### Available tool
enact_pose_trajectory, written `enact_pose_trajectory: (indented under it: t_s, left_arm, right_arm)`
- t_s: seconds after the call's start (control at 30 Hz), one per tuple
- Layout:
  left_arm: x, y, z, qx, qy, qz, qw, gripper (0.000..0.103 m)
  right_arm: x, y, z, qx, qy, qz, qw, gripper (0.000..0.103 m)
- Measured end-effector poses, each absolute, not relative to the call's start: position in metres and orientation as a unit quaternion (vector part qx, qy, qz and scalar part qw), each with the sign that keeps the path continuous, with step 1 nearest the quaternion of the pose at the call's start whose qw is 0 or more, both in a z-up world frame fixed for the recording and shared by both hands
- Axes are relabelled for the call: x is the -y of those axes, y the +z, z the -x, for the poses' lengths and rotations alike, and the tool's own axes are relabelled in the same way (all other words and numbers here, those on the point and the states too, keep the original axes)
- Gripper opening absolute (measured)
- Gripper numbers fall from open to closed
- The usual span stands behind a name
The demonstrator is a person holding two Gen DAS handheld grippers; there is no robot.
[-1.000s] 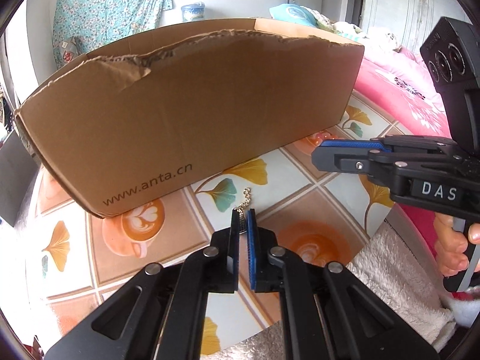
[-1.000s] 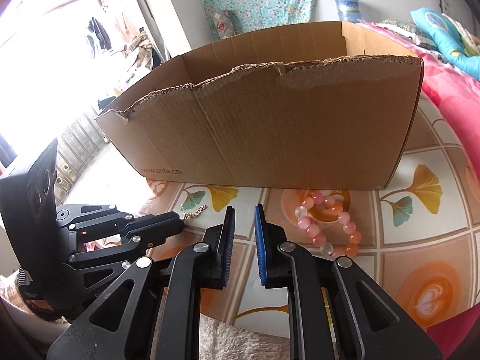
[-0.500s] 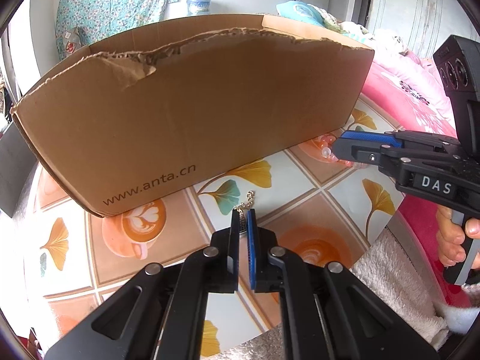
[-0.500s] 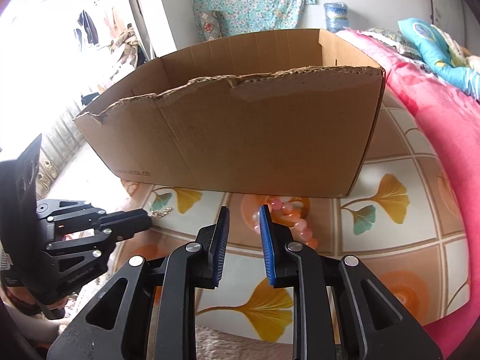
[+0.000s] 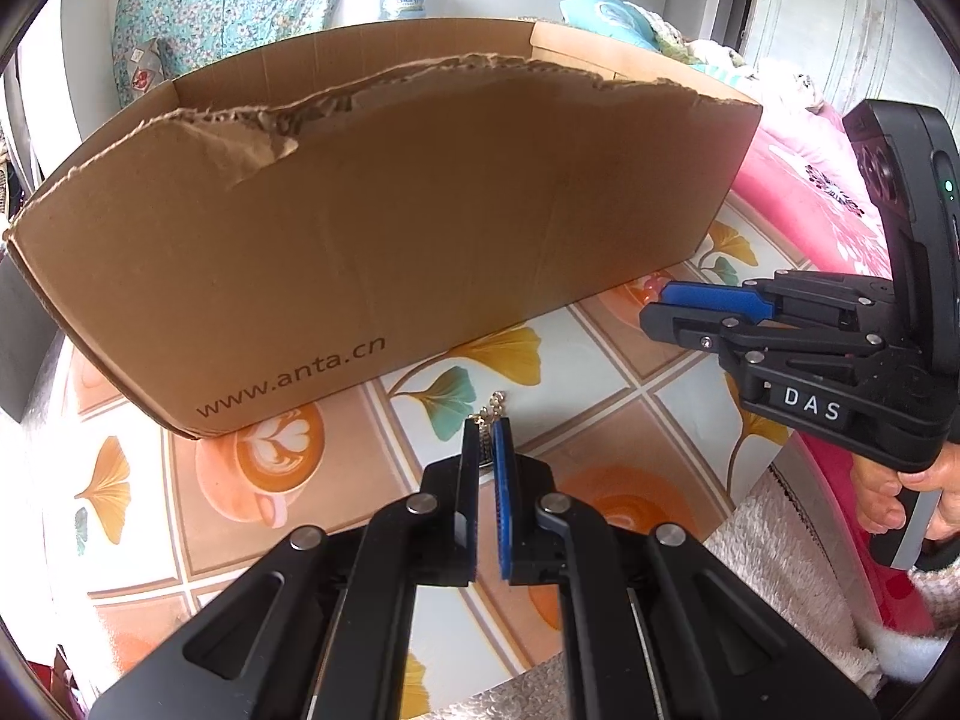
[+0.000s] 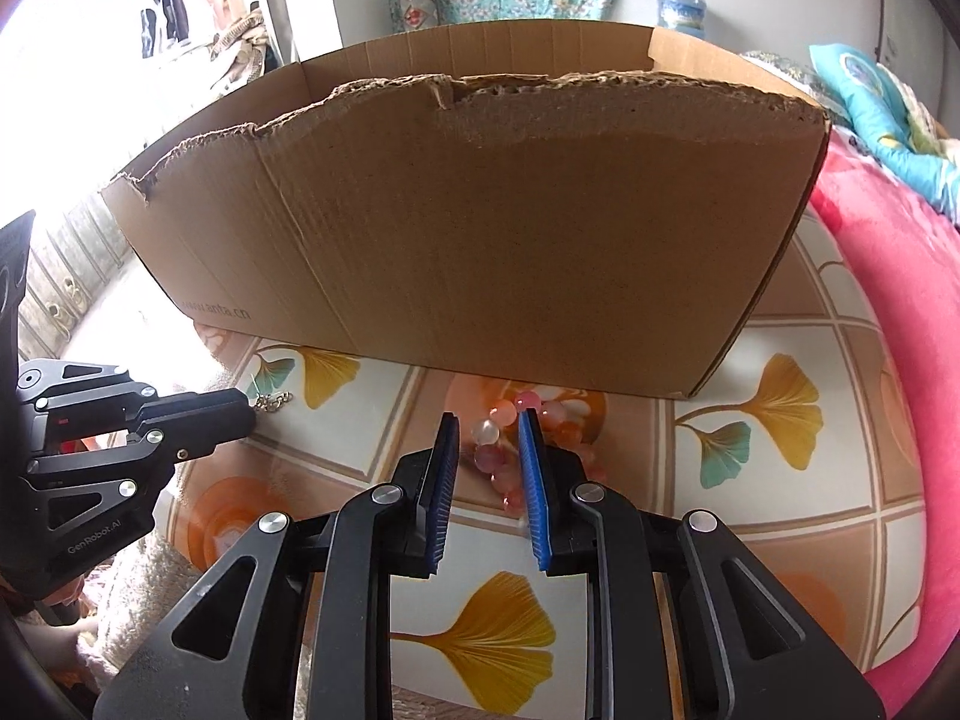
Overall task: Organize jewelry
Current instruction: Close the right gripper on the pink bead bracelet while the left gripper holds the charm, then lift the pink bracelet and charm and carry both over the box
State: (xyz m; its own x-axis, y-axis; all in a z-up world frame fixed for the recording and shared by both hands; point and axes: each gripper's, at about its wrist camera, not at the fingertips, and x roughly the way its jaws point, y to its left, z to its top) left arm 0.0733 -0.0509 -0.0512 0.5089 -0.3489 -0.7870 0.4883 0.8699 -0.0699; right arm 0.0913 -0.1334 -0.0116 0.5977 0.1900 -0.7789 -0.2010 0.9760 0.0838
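A thin gold chain (image 5: 493,407) pokes out beyond the tips of my left gripper (image 5: 487,429), which is shut on it just above the patterned table; the chain (image 6: 273,403) and that gripper (image 6: 243,414) also appear at the left of the right wrist view. A pink and orange bead bracelet (image 6: 487,433) lies on the table close to the torn cardboard box (image 6: 480,228). My right gripper (image 6: 487,441) stands open astride one side of the bracelet, beads between its blue pads with gaps showing. In the left wrist view the right gripper (image 5: 660,307) sits by the box (image 5: 390,228).
The table (image 6: 768,480) has a tile pattern of ginkgo leaves and coffee cups. Pink bedding (image 6: 900,276) runs along its right side. A fuzzy white cloth (image 5: 780,546) lies at the near edge. A person's hand (image 5: 888,498) holds the right gripper's handle.
My right gripper has moved forward over the bracelet, which was ahead and to its right, and its jaws stand a little wider. The left gripper has kept still with the chain.
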Motion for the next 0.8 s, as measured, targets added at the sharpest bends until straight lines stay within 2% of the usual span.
enact_pose_trajectory:
  t_s: [0.2, 0.8]
  left_arm:
    - [0.0526, -0.0504, -0.0741, -0.433, -0.242, -0.081, 0.864, 0.004]
    - [0.0526, -0.0495, -0.0747, -0.434, -0.241, -0.082, 0.864, 0.004]
  right_arm:
    - [0.1358, -0.012, -0.094, -0.435, 0.106, -0.005, 0.894, 0.009]
    - [0.1398, -0.0112, -0.0947, -0.435, 0.104, -0.01, 0.894, 0.008]
